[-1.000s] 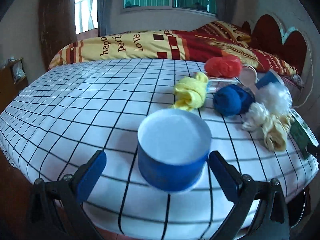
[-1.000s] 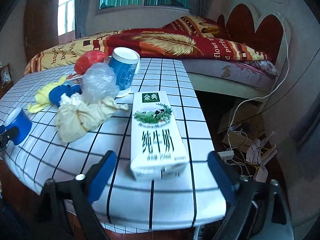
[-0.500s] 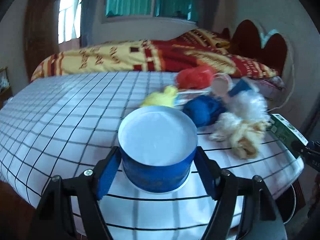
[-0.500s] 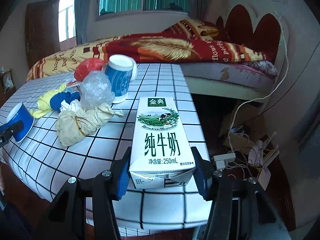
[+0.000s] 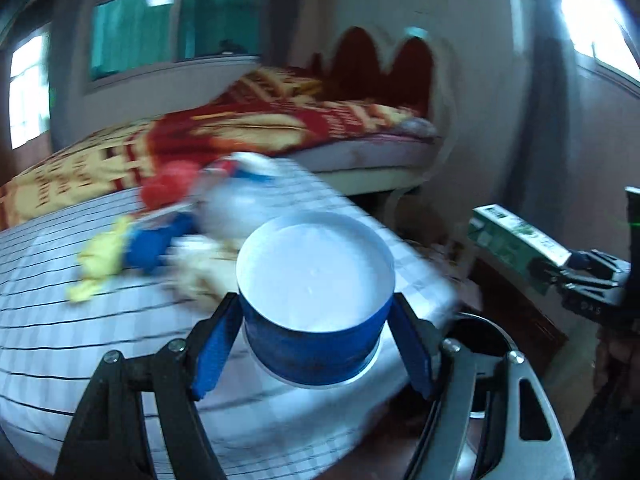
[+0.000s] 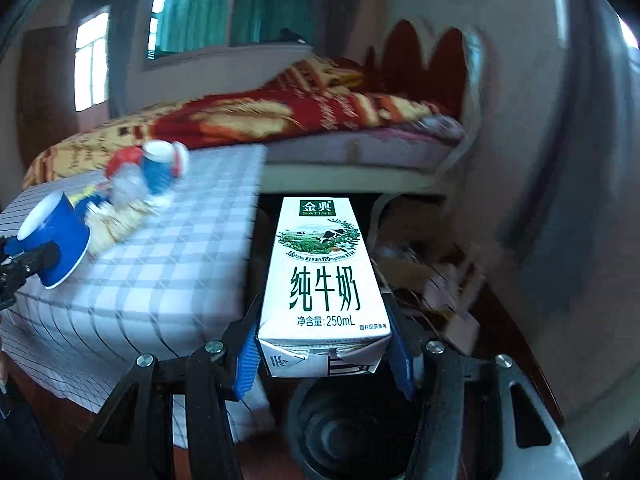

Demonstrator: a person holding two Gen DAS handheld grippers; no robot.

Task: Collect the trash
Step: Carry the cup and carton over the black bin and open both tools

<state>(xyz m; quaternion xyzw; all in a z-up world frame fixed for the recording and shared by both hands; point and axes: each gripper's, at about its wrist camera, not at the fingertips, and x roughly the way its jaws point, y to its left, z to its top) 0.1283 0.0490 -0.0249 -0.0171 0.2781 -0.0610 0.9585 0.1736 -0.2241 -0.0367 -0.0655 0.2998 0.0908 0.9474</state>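
Observation:
My left gripper (image 5: pixel 316 320) is shut on a blue paper cup (image 5: pixel 312 344) with a white inside, held just above the right end of the checked table (image 5: pixel 80 340). My right gripper (image 6: pixel 324 352) is shut on a white milk carton (image 6: pixel 324 280), clear of the table's edge and over a dark round bin (image 6: pixel 352 428). The left wrist view shows the carton (image 5: pixel 516 244) at far right and the bin's rim (image 5: pixel 484 340) below the cup. The picture is blurred by motion.
A heap of crumpled bags lies on the table: red (image 5: pixel 168 188), yellow (image 5: pixel 100 260), blue (image 5: pixel 152 244) and clear plastic (image 5: pixel 236 204), with a blue-and-white cup (image 6: pixel 160 172) beside them. Behind stands a bed (image 6: pixel 320 120). Cables and paper litter the floor (image 6: pixel 432 280).
Both grippers closed, the left on the blue cup and the right on the milk carton. Both lifted their loads off the table and swung right, past its edge and over the bin.

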